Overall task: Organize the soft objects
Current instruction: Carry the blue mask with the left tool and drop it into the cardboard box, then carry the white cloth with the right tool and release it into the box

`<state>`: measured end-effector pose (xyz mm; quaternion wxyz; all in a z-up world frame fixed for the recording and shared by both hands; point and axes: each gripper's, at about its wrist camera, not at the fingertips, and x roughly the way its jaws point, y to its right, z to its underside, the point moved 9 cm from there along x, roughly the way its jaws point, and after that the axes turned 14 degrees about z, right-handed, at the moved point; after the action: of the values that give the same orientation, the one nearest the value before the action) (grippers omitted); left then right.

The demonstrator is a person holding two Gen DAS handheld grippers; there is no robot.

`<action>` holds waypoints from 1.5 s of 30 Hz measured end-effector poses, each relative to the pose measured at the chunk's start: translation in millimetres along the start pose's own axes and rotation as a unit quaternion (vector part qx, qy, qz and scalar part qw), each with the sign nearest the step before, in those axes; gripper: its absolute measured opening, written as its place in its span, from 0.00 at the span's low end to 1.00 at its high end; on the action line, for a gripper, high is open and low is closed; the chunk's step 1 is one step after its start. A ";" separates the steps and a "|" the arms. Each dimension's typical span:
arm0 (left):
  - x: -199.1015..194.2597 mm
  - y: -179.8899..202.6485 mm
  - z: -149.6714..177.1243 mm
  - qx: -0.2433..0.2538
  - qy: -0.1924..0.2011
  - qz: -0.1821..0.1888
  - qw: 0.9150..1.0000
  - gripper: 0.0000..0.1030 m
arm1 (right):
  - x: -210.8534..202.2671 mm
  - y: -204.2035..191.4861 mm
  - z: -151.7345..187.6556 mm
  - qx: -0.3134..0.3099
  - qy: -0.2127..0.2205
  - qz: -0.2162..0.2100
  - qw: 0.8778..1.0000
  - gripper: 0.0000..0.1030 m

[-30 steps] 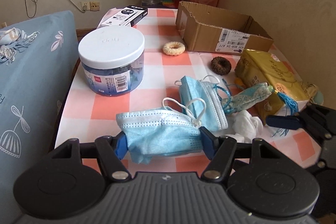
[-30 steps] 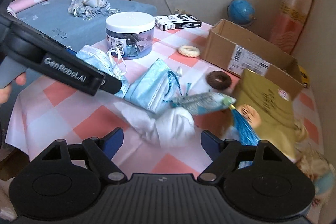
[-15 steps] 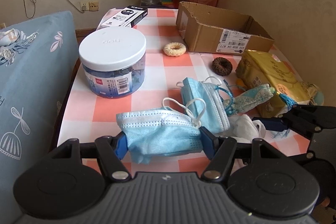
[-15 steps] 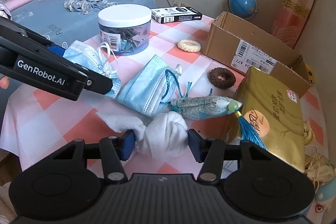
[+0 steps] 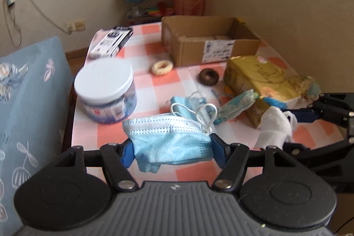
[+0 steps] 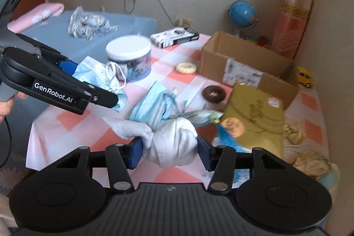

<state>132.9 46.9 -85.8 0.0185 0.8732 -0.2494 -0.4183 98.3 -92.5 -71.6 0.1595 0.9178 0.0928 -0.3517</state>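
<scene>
The left gripper [image 5: 172,150] pinches a limp face mask [image 5: 170,136], the right gripper [image 6: 169,152] clamps a squashy, probably light white cloth bundle [image 6: 174,143].

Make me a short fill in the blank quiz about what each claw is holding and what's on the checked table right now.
1. The left claw is shut on a light blue pleated ____.
2. The right claw grips a knotted cloth bundle coloured ____.
3. The round clear plastic jar has a ____ lid.
4. The open brown cardboard box stands on the pink-and-white checked ____.

Missing words: face mask; white; white; tablecloth
</scene>
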 end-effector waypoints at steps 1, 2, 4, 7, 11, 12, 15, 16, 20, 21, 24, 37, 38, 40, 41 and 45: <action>-2.6 2.5 -3.0 0.006 -0.001 0.002 1.000 0.65 | -3.8 4.5 -2.0 0.004 0.004 0.002 1.000 0.56; -5.5 5.3 -6.7 0.013 0.000 0.005 1.000 0.65 | -6.1 9.5 -4.1 0.008 0.007 0.007 1.000 0.56; -9.6 10.8 -15.4 0.025 0.004 0.010 1.000 0.65 | -8.5 21.7 -8.5 0.015 0.011 0.025 1.000 0.56; -9.9 19.2 -34.2 0.038 0.009 0.024 0.999 0.65 | -8.8 39.2 -13.9 0.028 0.015 0.043 0.999 0.56; 1.4 29.5 -66.9 0.052 0.015 0.043 0.998 0.65 | -6.3 59.0 -18.9 0.047 0.016 0.060 0.997 0.56; 4.9 32.6 -75.6 0.057 0.017 0.046 0.997 0.65 | -5.0 63.1 -20.0 0.051 0.016 0.063 0.997 0.56; 18.3 41.3 -104.8 0.076 0.026 0.048 0.996 0.65 | -1.1 73.0 -22.2 0.061 0.015 0.069 0.996 0.56; 23.2 44.4 -114.8 0.083 0.030 0.050 0.995 0.65 | 0.4 75.6 -22.9 0.063 0.015 0.071 0.995 0.56; 49.2 51.2 -154.3 0.097 0.039 0.049 0.993 0.65 | 5.2 84.5 -26.5 0.069 0.014 0.076 0.995 0.56; 56.5 52.2 -162.3 0.099 0.040 0.047 0.993 0.65 | 7.1 86.9 -27.3 0.070 0.014 0.078 0.994 0.56; 77.7 54.8 -183.9 0.098 0.039 0.050 0.993 0.65 | 11.8 93.0 -29.2 0.072 0.014 0.080 0.994 0.56; 136.0 42.7 -230.4 0.071 0.062 -0.003 0.996 0.92 | 25.2 113.1 -32.5 0.088 0.010 0.082 0.993 0.56; 135.1 41.9 -228.3 0.065 0.060 0.002 0.996 0.93 | 24.6 115.1 -32.8 0.091 0.010 0.083 0.992 0.56; 130.4 41.7 -222.1 0.060 0.055 0.008 0.997 0.93 | 24.0 117.7 -33.6 0.096 0.010 0.084 0.992 0.56; 126.6 41.4 -218.8 0.060 0.054 0.006 0.997 0.93 | 23.5 119.1 -34.3 0.098 0.011 0.086 0.991 0.56; 105.1 44.0 -199.7 0.064 0.050 0.002 0.997 0.93 | 22.1 122.7 -35.9 0.105 0.009 0.086 0.991 0.56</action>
<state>317.3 -74.2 -21.3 -0.0242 0.8920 -0.2760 -0.3572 171.3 -192.7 -33.4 0.0915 0.9371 -0.0224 -0.3360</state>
